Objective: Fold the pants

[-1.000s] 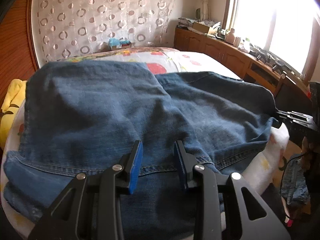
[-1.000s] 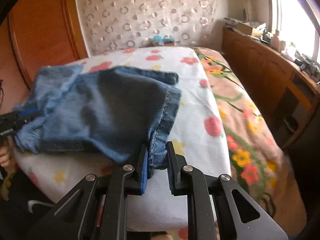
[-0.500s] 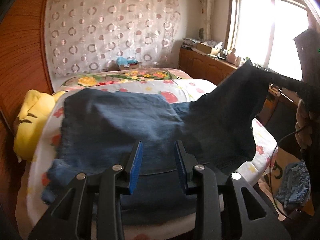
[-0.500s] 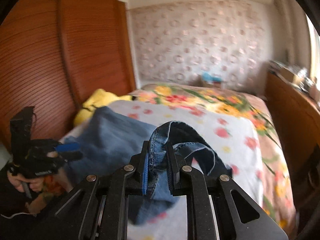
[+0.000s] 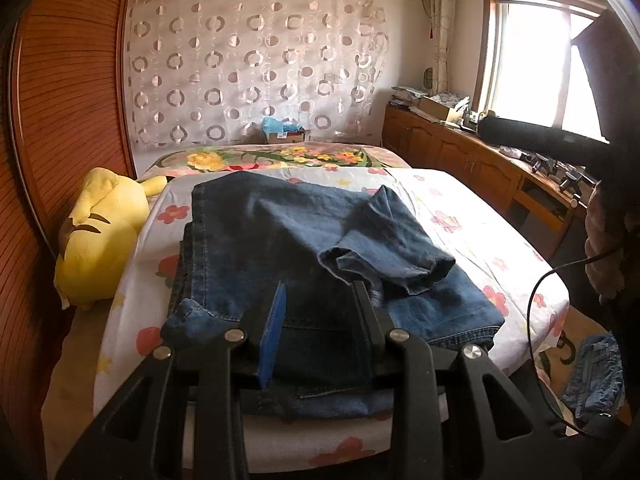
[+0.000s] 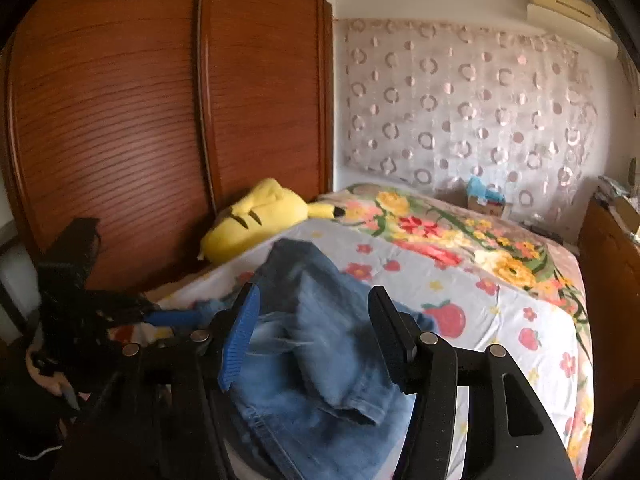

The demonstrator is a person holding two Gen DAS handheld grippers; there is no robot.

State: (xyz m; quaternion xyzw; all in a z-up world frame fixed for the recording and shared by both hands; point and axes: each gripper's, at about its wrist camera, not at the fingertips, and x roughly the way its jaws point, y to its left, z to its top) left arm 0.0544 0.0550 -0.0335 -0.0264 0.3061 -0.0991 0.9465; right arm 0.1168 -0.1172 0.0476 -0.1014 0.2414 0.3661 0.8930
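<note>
Bedroom, floral-sheeted bed (image 5: 472,216): the jeans (image 5: 280,240) lie near its foot edge, doubled over into a thick blue stack, with one hem end flopped loosely on top toward the window side and bunched rather than flat. My left gripper (image 5: 316,312) hangs over the near edge of the denim, jaws parted around a moderate gap with nothing visibly pinched between them. My right gripper (image 6: 316,336) is above the same pile from the other side, jaws spread wide and empty, the denim (image 6: 320,344) blurred beneath. A yellow plush toy (image 5: 100,244) rests against the wooden wardrobe (image 6: 120,120) beside the bed; a circle-patterned curtain (image 5: 256,64) covers the far wall. As I judge it, the risk now is that crumpled hem: pressing or folding again over it would lock in a lump, and the stack sits close enough to the mattress edge to slide off.
</note>
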